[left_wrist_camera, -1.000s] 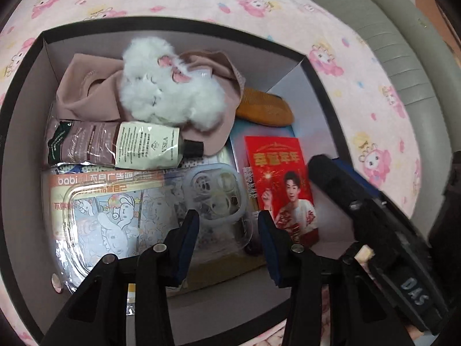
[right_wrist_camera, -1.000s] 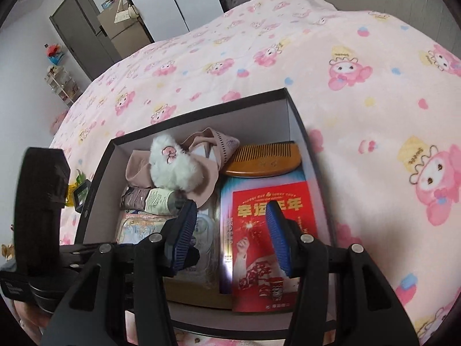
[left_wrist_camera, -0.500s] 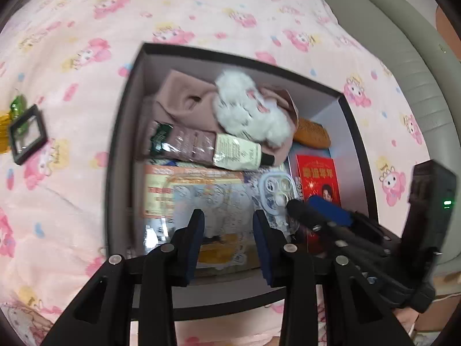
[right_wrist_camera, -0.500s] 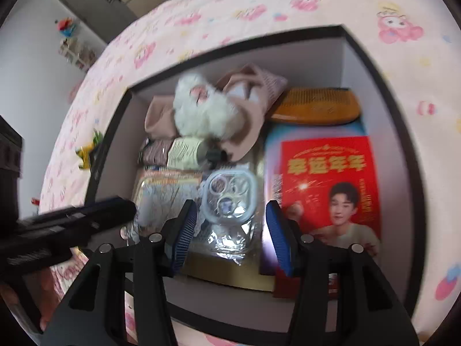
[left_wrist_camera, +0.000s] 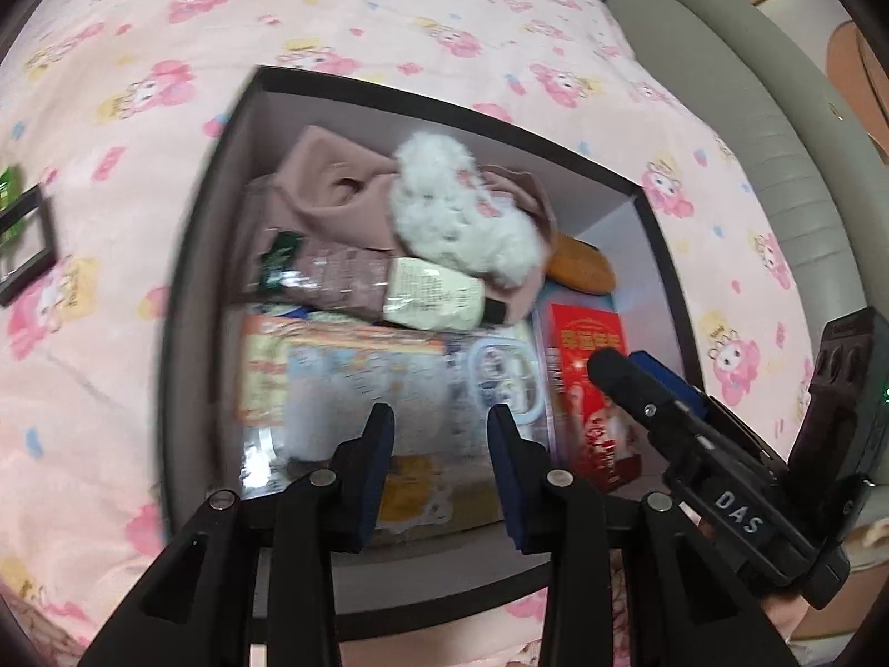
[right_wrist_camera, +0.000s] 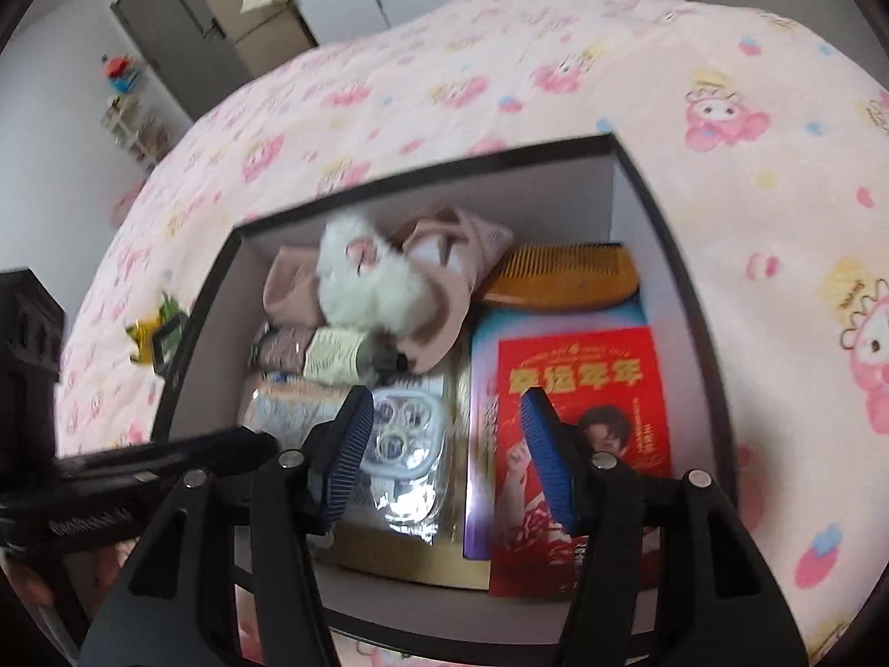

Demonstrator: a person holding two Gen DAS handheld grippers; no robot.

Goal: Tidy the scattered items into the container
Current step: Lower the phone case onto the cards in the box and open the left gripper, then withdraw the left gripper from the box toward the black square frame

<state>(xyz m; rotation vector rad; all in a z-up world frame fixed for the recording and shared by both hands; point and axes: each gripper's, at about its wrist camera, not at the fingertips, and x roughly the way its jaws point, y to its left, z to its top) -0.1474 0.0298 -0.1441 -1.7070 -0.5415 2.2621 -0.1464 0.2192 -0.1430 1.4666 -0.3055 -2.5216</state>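
The container (left_wrist_camera: 183, 300), a dark-rimmed box with pale inner walls, sits on a bed covered by a pink cartoon-print sheet (left_wrist_camera: 389, 16). The left hand-held gripper (left_wrist_camera: 439, 464) hovers above the box's near edge with its jaws set wide and nothing between them. The right hand-held gripper (right_wrist_camera: 444, 450) hangs over the near half of the box, jaws likewise spread wide and empty; in the left wrist view its black body enters from 4 o'clock. Inside the box, a white fluffy toy (right_wrist_camera: 361, 283) lies on a folded pink cloth (left_wrist_camera: 333, 194) toward 12 o'clock. A wooden comb (right_wrist_camera: 561, 278) lies against the far right corner, at 1 o'clock from the box centre. Directly below the toy, a tube with a pale label (left_wrist_camera: 389, 289) lies on its side, cap pointing to 3 o'clock. A red booklet with a printed portrait (right_wrist_camera: 583, 433) occupies the right side of the box at 3 o'clock, resting on a blue-edged flat item. A clear phone case (right_wrist_camera: 403, 428) lies near the centre, on top of a flat printed package (left_wrist_camera: 333, 383) filling the left side at 8 o'clock. Outside the box, on the sheet at 9 o'clock, a small black-framed item (left_wrist_camera: 25, 250) lies beside a green and yellow object (right_wrist_camera: 147, 328), both well apart from either hand-held gripper
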